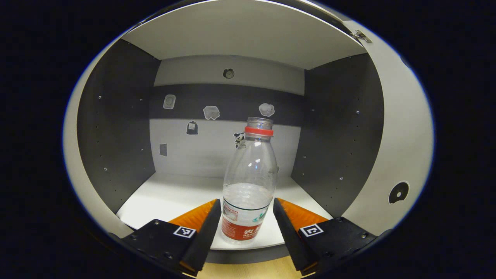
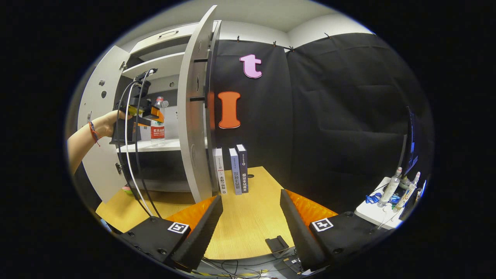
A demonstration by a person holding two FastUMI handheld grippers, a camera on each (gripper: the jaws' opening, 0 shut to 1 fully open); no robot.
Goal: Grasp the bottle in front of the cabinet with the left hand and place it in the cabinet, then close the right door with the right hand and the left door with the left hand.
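Both tongs released: left gripper (image 1: 247,217), its hand (image 2: 110,122) raised level at the cabinet (image 1: 116,128), flanks the upright bottle (image 1: 250,186) on the shelf edge; right gripper (image 2: 251,217) over the table (image 2: 248,217).

Low in both views, the tongs (image 1: 247,217) (image 2: 251,217) show black wedge fingers backed in orange, black screwed bases with square white-and-black markers; at centre left, a bare wrist wears a red-and-blue bracelet (image 2: 93,131)

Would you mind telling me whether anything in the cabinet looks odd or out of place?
The bottle has no cap: its neck is open above the red ring, though it stands upright on the shelf with water inside. Nothing looks spilled. Both doors are open.
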